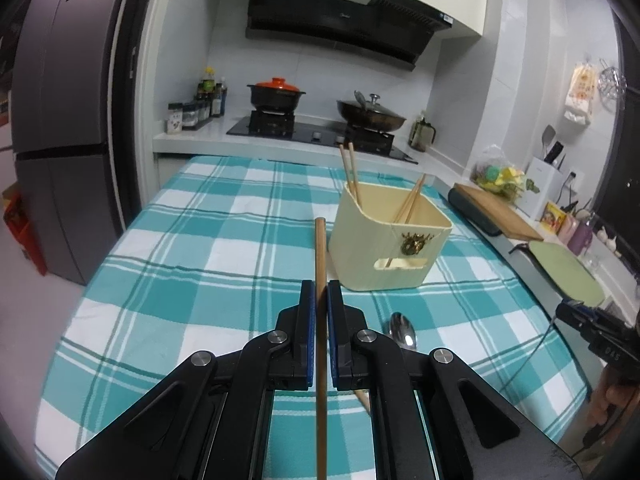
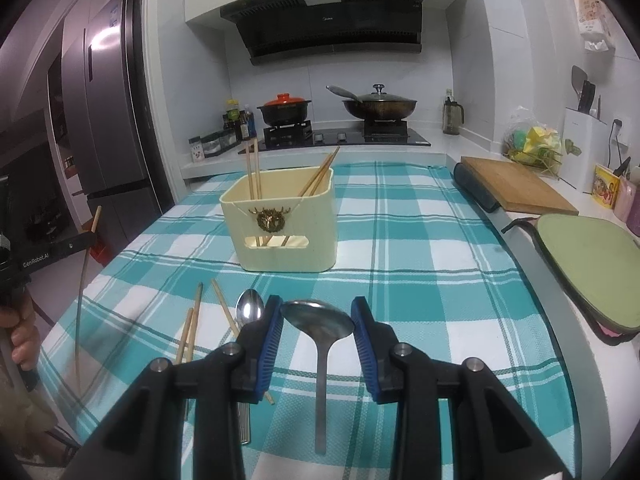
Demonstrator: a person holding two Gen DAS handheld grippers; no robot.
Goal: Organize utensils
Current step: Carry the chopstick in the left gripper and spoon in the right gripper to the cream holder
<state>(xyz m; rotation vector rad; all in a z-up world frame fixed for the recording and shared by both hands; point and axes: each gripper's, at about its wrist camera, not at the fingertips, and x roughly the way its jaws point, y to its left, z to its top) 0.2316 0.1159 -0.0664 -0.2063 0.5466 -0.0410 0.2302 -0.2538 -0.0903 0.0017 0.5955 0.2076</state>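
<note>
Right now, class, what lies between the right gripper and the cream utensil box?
Only bare checked cloth, in the right wrist view, between the right gripper, shut on a spoon, and the cream box.

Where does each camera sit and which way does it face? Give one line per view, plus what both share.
Left wrist: on the left gripper, facing the stove across the checked tablecloth; jaws clamp a chopstick; right gripper at right edge.
Right wrist: on the right gripper, same heading; jaws grip a spoon by its bowl; left gripper and hand at left.
Shared: cream utensil box, stove.
</note>
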